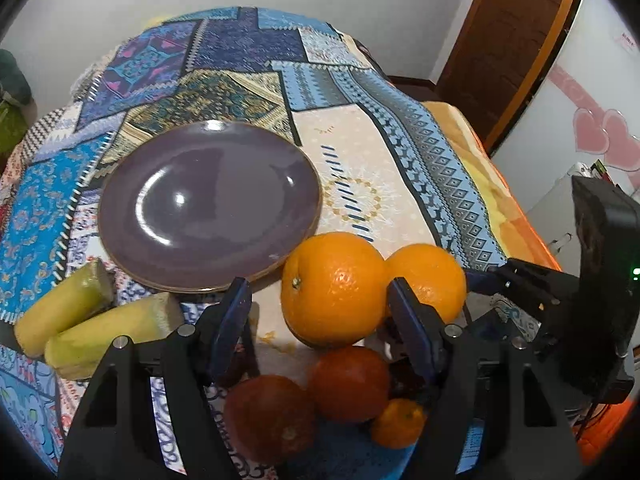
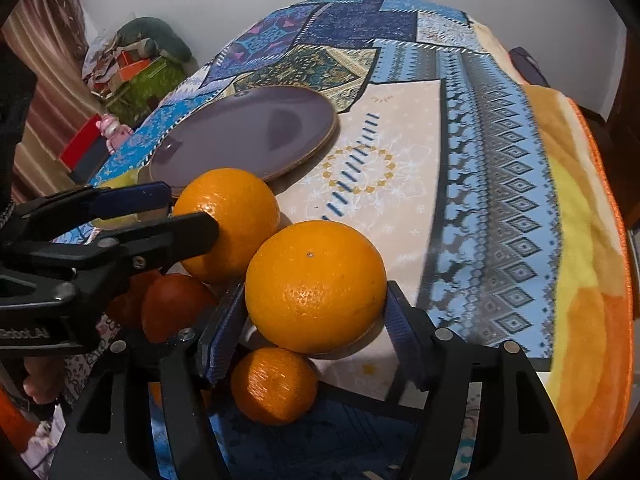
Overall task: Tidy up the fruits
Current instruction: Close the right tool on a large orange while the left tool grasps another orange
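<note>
Two large oranges lie side by side on the patterned cloth, just in front of an empty purple plate [image 1: 208,204] [image 2: 244,132]. My left gripper [image 1: 320,314] is open around the left orange [image 1: 332,288], with a gap at its left finger. My right gripper [image 2: 314,320] straddles the right orange [image 2: 316,284], which rests on the cloth with the pads close on both sides. Nearer the cameras lie two dark red fruits [image 1: 272,416] [image 1: 348,384] and a small mandarin [image 2: 274,384]. Two yellow-green cut stalk pieces [image 1: 64,312] lie left of the plate.
The patchwork tablecloth [image 1: 400,168] covers the table, with an orange-yellow blanket [image 2: 580,280] along its right edge. A wooden door [image 1: 512,40] and a white appliance [image 1: 592,100] stand beyond. Boxes and a pink toy [image 2: 116,130] sit past the table's left side.
</note>
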{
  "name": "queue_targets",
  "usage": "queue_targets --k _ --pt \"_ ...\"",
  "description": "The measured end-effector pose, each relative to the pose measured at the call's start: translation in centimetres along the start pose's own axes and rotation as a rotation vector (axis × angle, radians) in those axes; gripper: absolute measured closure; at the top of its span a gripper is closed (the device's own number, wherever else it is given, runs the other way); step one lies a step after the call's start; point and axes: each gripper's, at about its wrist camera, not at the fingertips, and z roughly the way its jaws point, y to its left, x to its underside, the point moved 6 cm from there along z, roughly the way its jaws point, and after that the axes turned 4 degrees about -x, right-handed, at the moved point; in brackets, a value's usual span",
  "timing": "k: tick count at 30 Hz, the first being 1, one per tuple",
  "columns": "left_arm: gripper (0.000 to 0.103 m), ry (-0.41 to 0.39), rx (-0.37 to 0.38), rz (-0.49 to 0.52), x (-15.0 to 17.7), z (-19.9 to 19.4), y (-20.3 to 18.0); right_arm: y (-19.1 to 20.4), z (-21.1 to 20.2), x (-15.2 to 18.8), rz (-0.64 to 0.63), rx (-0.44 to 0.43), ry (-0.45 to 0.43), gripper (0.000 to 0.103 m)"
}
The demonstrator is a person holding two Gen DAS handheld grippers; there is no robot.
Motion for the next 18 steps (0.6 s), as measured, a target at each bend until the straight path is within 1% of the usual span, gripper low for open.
queue_targets --k 6,8,12,16,18 --pt "0.032 0.055 0.029 0.010 0.2 1.9 -1.6 -2.4 -1.6 0.3 0.025 0.053 -0.022 0.040" --pt "0.032 0.079 0.048 -0.008 0.2 2.7 -2.0 -3.2 -2.0 0.3 0.039 0.065 -0.028 0.040" --pt "0.032 0.115 0.068 -0.023 0.2 4.0 -2.7 -4.0 -2.7 0.6 0.054 0.067 -0.036 0.040" --pt "0.034 0.101 0.038 0.005 0.1 4.3 -3.3 -4.0 -2.9 0.5 0.055 0.062 -0.046 0.040" --pt "0.035 0.092 0.036 0.009 0.2 4.1 -3.4 -4.0 -3.0 0.5 0.055 0.062 -0.050 0.040"
